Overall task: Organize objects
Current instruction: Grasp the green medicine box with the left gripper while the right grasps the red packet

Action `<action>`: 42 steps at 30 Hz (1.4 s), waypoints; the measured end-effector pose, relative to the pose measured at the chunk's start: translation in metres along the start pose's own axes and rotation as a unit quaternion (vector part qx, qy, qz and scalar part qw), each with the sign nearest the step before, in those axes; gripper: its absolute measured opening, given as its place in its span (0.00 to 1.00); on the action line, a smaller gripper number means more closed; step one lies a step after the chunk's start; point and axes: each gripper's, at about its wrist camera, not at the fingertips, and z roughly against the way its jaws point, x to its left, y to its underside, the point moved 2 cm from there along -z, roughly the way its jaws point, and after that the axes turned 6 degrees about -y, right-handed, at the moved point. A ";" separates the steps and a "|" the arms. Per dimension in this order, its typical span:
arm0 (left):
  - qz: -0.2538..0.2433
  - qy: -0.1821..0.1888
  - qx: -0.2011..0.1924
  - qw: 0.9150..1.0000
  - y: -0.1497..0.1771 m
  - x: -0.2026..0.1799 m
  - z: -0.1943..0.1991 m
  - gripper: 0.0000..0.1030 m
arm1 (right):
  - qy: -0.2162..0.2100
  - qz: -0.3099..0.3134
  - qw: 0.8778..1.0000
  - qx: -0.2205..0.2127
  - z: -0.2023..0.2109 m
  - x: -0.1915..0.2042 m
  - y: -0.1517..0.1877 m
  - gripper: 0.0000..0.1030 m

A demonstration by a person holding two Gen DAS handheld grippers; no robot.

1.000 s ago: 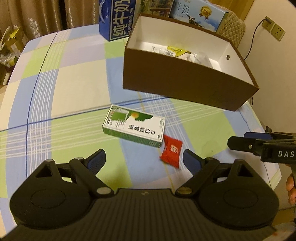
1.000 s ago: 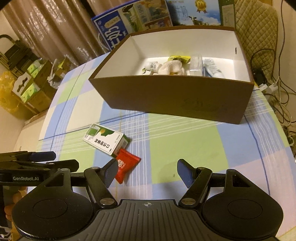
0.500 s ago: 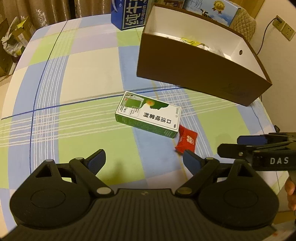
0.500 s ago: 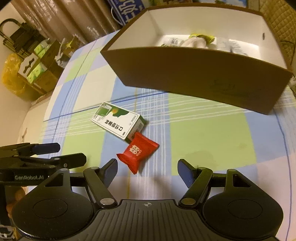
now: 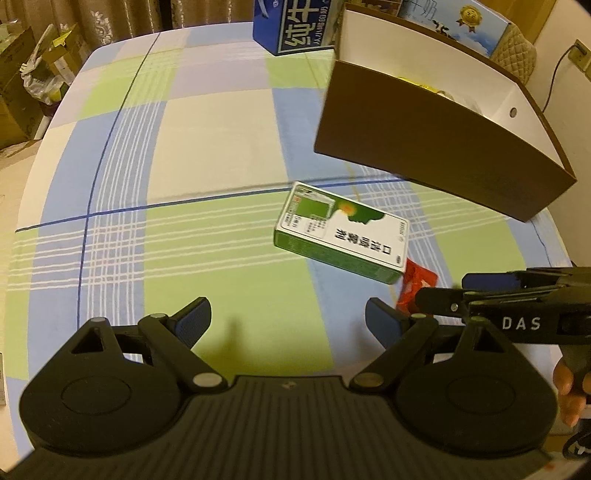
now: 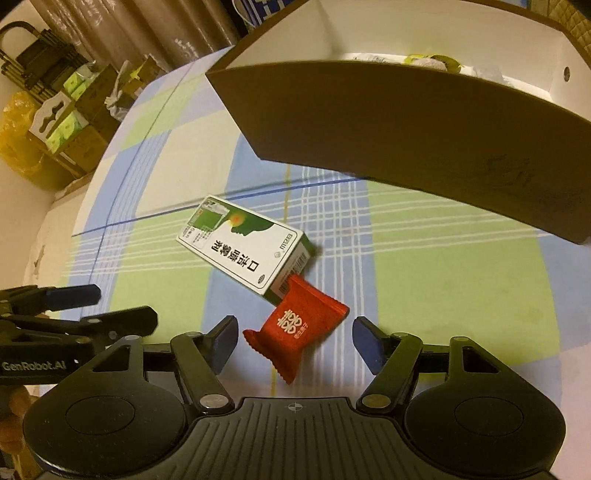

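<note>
A green and white carton (image 5: 341, 232) (image 6: 243, 245) lies flat on the checked tablecloth. A small red packet (image 6: 297, 326) (image 5: 415, 284) touches its near end. My right gripper (image 6: 293, 343) is open, low over the cloth, with the red packet lying between its spread fingers. My left gripper (image 5: 288, 321) is open and holds nothing, hovering left of the carton. The right gripper's side (image 5: 517, 299) crosses the left wrist view and partly hides the packet. A brown box (image 5: 436, 155) (image 6: 406, 125) with a white inside holds several small items.
Blue milk cartons (image 5: 295, 26) stand behind the brown box. Cardboard boxes and bags (image 6: 55, 122) sit on the floor off the table's left edge. The table's right edge (image 5: 546, 236) is close to the box. A hand (image 5: 569, 391) grips the right tool.
Both grippers have moved closer and lower to the carton and packet. The right gripper has come forward so the red packet now lies between its fingers. Both stayed open.
</note>
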 end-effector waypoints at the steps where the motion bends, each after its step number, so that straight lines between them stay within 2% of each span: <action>1: 0.000 -0.001 0.000 1.000 -0.001 0.001 -0.001 0.86 | 0.001 0.000 1.000 0.001 -0.003 0.000 0.000 0.60; 4: 0.001 -0.002 0.000 1.000 -0.001 0.003 -0.004 0.86 | 0.005 0.003 1.000 0.009 -0.011 -0.001 0.000 0.52; 9: -0.002 -0.003 0.000 1.000 -0.003 0.004 -0.008 0.86 | 0.006 0.012 1.000 0.011 -0.019 -0.001 0.002 0.47; 11: -0.003 -0.002 -0.001 1.000 -0.004 0.003 -0.008 0.86 | 0.009 0.014 1.000 0.015 -0.020 -0.002 0.002 0.35; 14: -0.002 0.001 0.000 1.000 -0.004 0.002 -0.010 0.86 | 0.013 0.016 1.000 0.014 -0.018 -0.007 0.002 0.30; 20: -0.002 0.007 0.003 1.000 -0.007 -0.003 -0.016 0.86 | 0.036 0.003 0.999 -0.002 -0.005 -0.029 0.000 0.28; 22: 0.004 0.011 0.005 1.000 -0.009 -0.005 -0.018 0.90 | 0.044 -0.007 0.999 -0.006 0.002 -0.040 0.001 0.28; 30: 0.033 0.019 0.004 0.999 -0.032 -0.022 -0.031 0.92 | 0.078 -0.073 0.994 -0.031 0.038 -0.094 0.010 0.28; 37: 0.030 -0.015 0.001 0.999 -0.061 -0.047 -0.055 0.92 | 0.097 -0.107 0.988 -0.046 0.061 -0.126 0.015 0.28; 42: 0.027 -0.052 0.010 0.998 -0.073 -0.058 -0.075 0.92 | 0.095 -0.119 0.987 -0.053 0.067 -0.132 0.019 0.28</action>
